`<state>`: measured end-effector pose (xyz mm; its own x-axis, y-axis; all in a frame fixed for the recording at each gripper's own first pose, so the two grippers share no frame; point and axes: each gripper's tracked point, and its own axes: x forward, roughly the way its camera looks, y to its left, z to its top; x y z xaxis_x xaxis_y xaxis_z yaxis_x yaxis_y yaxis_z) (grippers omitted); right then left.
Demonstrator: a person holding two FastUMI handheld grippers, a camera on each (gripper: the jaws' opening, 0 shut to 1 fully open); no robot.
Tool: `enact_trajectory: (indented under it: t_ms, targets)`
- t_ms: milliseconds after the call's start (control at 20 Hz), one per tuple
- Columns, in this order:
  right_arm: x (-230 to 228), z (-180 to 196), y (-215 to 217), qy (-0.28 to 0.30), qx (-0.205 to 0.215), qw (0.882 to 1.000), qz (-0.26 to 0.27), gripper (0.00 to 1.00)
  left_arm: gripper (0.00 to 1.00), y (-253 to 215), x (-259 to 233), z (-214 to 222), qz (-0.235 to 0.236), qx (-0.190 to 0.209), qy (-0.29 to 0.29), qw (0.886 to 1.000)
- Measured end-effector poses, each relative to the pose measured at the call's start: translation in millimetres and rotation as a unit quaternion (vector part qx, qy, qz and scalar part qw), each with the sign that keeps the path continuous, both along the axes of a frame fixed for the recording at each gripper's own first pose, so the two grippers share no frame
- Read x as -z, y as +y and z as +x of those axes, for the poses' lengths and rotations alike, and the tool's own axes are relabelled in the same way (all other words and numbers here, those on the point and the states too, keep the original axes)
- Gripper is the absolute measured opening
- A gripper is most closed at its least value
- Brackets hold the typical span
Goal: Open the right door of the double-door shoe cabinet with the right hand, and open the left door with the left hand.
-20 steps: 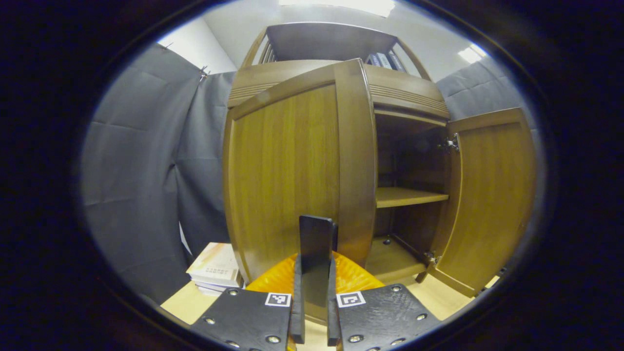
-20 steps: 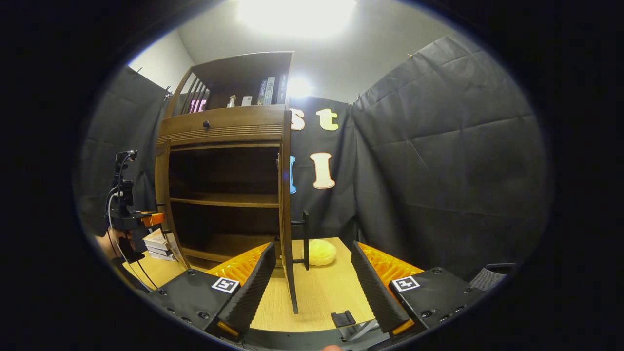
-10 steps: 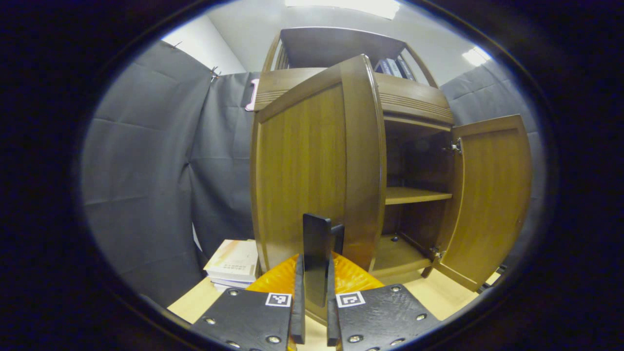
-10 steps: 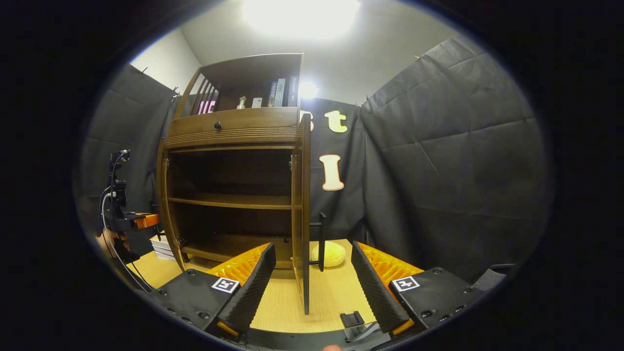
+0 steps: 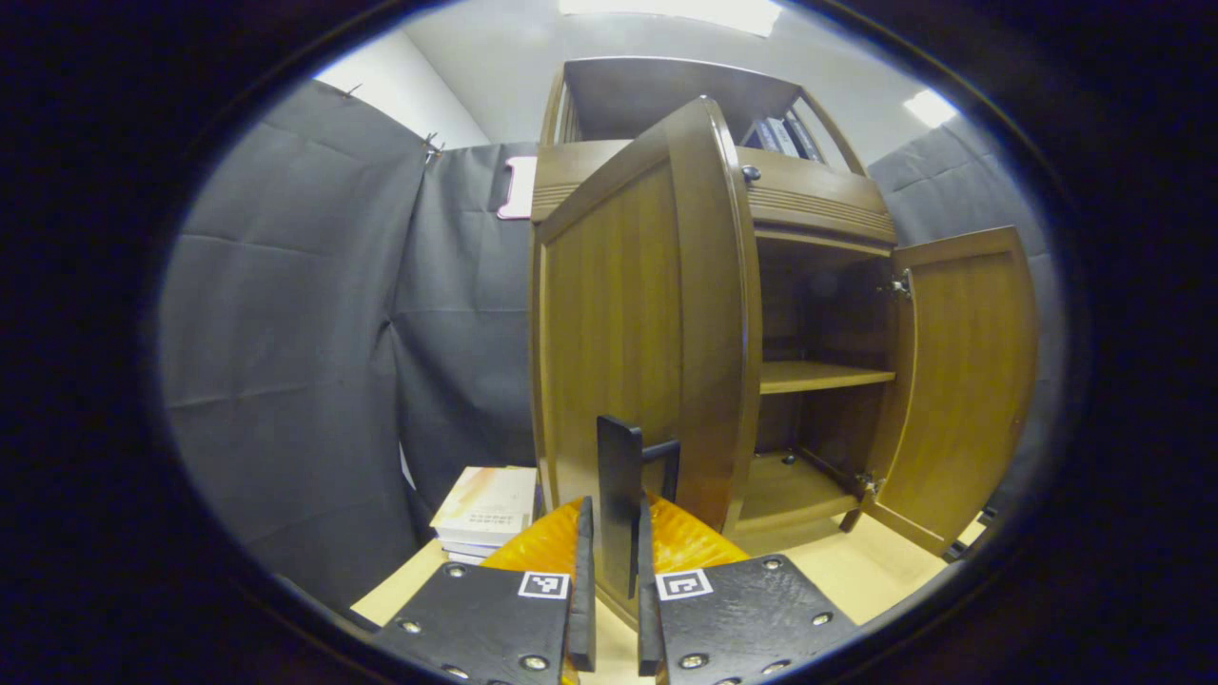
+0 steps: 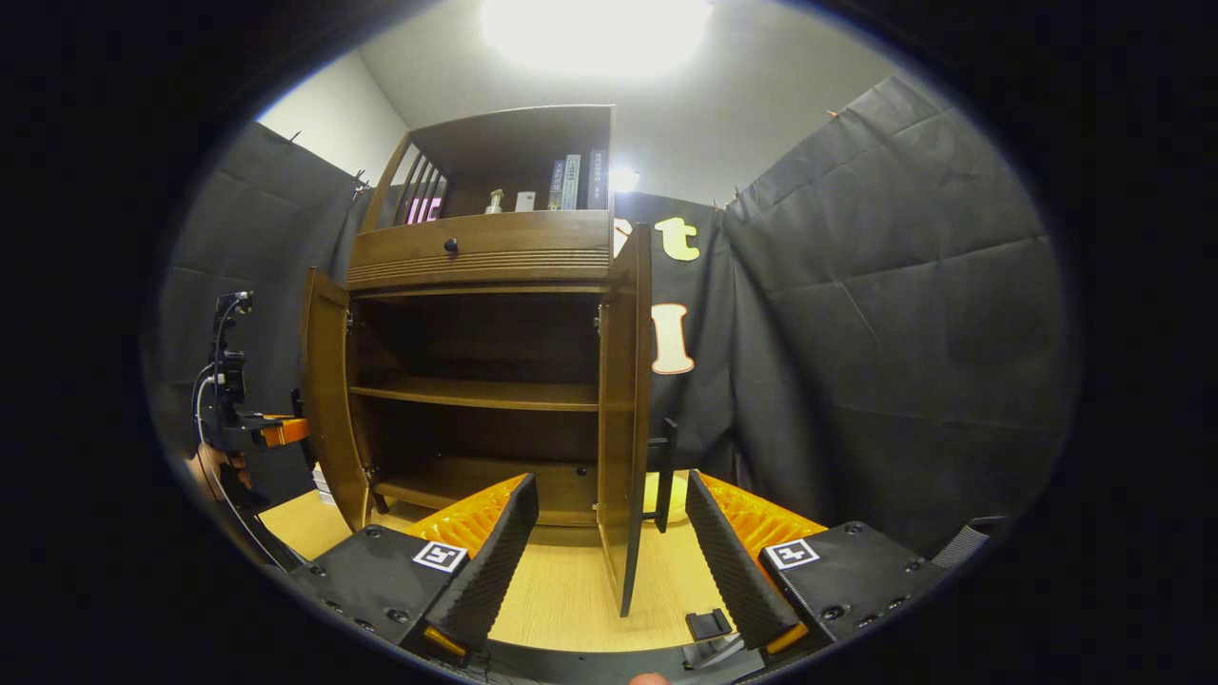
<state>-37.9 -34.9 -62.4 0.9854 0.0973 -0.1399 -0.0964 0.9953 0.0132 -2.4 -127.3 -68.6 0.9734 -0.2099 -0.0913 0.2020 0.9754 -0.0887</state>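
Cabinet [image 6: 481, 252] with right door [image 6: 623, 409] swung wide beyond the spread, empty right gripper [image 6: 609, 547], and left door [image 5: 638, 323] mostly open, its handle [image 5: 618, 504] clamped by the left gripper [image 5: 609, 580].

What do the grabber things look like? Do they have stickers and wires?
Each gripper has two black ribbed fingers on orange ridged backing, with flat black plates studded with silver screws. Every plate carries a small black-and-white square marker. The left gripper, seen farther off, is black with an orange part and dark cables looping off it.
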Motion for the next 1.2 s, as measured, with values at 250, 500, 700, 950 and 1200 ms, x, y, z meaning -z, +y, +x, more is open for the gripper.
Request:
enact_trajectory:
  t_ms: [250,500,700,950,1200]
  targets:
    - [1,1,19,-0.001,-0.015,1.000,-0.001,0.98,0.16,15,4,0,0.000,-0.017,0.004,1.000]
    - [5,6,42,0.003,-0.032,0.999,0.003,0.98,0.11,39,7,3,0.008,-0.054,-0.002,0.999]
    - [5,12,59,0.003,-0.047,0.999,0.004,0.98,0.09,51,12,2,-0.004,-0.074,0.010,0.997]
    - [7,20,80,0.007,-0.067,0.998,0.007,0.98,0.06,55,14,3,0.000,-0.067,0.009,0.998]
    - [7,24,92,0.004,-0.078,0.997,0.009,0.98,0.09,68,19,-2,0.000,-0.085,0.018,0.996]
